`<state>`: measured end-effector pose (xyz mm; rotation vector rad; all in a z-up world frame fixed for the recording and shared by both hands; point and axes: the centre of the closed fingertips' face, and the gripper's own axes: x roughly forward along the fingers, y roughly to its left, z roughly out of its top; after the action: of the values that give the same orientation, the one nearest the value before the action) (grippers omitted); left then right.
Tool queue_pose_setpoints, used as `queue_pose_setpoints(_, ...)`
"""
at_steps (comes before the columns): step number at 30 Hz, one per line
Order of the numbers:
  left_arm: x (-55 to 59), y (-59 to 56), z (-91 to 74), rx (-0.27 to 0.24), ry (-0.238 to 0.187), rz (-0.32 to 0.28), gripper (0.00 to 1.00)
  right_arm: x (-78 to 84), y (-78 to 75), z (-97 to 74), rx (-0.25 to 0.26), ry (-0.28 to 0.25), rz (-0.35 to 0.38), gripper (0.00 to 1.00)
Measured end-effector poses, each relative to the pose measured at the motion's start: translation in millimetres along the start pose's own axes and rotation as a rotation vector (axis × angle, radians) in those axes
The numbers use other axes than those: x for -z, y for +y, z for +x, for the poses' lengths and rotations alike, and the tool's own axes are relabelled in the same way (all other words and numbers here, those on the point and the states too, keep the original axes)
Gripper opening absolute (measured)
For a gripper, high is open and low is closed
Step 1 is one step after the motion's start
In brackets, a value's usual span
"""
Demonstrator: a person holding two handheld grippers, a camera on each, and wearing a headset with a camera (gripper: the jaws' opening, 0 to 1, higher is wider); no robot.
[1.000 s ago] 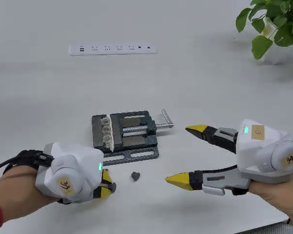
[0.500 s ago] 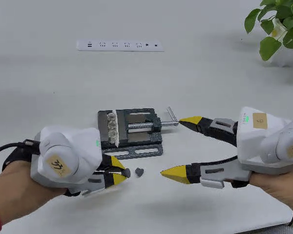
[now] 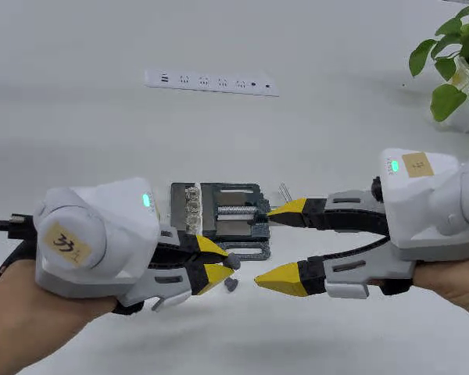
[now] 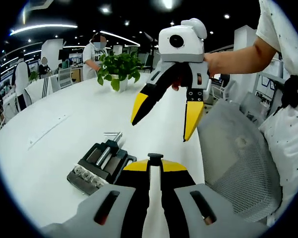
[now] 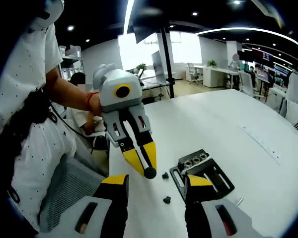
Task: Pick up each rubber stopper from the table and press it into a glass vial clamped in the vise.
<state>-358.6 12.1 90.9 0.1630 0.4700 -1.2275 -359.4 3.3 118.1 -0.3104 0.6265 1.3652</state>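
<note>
The left gripper's (image 3: 223, 262) fingers are clamped on a rubber stopper (image 3: 234, 260) just near of the vise (image 3: 219, 223); the right gripper's (image 3: 270, 244) fingers are held apart. Pinched so shallowly, it could be squeezed out before a vial (image 3: 193, 207) is reached.

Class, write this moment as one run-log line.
left tool: shut on stopper | right tool: open | vise: holds vials | spare stopper: on table

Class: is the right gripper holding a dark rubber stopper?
No, the right gripper is open and empty; the left gripper pinches a dark rubber stopper.
</note>
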Motion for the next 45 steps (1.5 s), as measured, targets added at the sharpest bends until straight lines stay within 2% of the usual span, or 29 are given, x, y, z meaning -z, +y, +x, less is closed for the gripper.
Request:
queue_pose_setpoints(4,-12.2,-2.3,-4.1,-0.005,-0.035,-0.013,0.03,-9.8,6.5,1.8,-0.045,0.024,-0.038,0.34)
queue_pose_setpoints(9,-22.0,-5.5,-8.9,-0.01,-0.06,-0.016,0.03,-14.1,10.8,1.8,-0.099,0.06,-0.074,0.22)
queue_pose_setpoints(15,-31.7,-9.0,-14.5,-0.012,-0.09,-0.01,0.03,-15.8,16.6,4.9,-0.146,0.094,-0.104,0.15)
queue_pose_setpoints(22,-35.3,-8.6,-20.5,-0.013,-0.105,-0.005,0.03,-21.5,20.3,6.5,-0.179,0.105,-0.123,0.09)
queue_pose_setpoints(30,-37.0,-9.4,-24.1,-0.009,-0.115,0.001,0.03,-23.6,21.9,7.5,-0.191,0.114,-0.136,0.08)
queue_pose_setpoints(45,-35.1,-16.4,-26.8,0.015,-0.107,0.008,0.03,-23.6,29.6,8.8,-0.21,0.138,-0.165,0.06)
